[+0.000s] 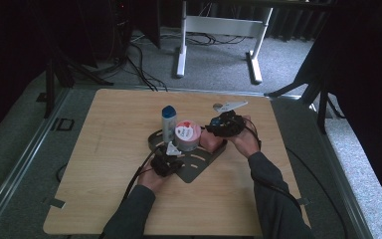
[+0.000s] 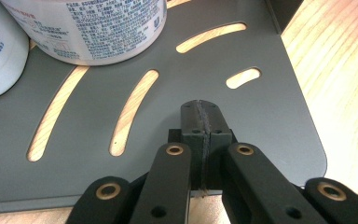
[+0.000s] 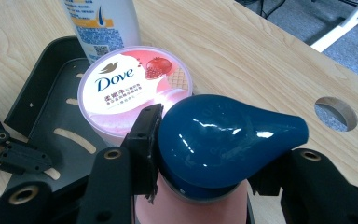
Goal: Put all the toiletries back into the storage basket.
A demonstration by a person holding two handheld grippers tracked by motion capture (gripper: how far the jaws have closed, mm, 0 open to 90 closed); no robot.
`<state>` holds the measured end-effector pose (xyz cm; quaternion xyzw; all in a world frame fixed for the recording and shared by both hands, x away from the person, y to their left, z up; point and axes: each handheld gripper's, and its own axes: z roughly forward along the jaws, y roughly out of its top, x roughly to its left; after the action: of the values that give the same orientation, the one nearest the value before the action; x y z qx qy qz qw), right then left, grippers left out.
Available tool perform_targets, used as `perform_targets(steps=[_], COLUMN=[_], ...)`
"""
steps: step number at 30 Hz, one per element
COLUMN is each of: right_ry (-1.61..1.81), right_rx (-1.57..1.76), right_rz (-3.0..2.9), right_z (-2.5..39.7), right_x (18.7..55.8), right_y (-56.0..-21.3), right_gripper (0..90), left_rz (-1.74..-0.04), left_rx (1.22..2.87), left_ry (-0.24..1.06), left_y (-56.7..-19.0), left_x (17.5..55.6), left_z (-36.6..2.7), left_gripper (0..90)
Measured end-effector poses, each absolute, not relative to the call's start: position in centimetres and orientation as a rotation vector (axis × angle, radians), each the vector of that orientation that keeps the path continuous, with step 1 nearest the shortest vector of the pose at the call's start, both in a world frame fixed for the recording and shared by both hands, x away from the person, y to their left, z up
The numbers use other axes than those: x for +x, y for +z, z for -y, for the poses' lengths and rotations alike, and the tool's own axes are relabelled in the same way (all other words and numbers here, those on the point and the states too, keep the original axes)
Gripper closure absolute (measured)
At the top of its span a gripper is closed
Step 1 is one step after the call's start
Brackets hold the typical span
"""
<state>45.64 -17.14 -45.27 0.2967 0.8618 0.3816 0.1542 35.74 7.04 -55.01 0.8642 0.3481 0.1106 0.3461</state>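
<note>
Currently right gripper [image 3: 200, 154] is pinching a pink bottle [image 3: 191, 205] just under its glossy dark-blue teardrop cap [image 3: 223, 140], jaws spread to the neck's width; bottle is standing on the dark grey slotted metal tray [image 2: 270, 93], just beside the Dove tub [image 3: 133, 91]. Left gripper [image 2: 201, 116] is sitting pressed together, gripping nothing, tips resting over the tray's flat matte plate near its curved slots. Tall white shampoo bottle [image 3: 102, 23] is standing upright behind the round tub. Tray is lying on the wood-grain table [image 1: 104, 124].
</note>
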Motion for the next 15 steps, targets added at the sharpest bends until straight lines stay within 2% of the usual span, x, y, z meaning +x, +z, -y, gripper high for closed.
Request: perform_targets(steps=[15], right_ry=[1.097], right_rx=[0.863], right_rz=[-2.468], right_z=[17.1], right_x=[45.68], right_y=[-45.33], right_gripper=[52.6], left_rz=[-0.905], left_rx=[2.239], left_ry=[0.285], left_y=[-55.02], left_x=[35.75], left_z=[-7.06], left_gripper=[90.0])
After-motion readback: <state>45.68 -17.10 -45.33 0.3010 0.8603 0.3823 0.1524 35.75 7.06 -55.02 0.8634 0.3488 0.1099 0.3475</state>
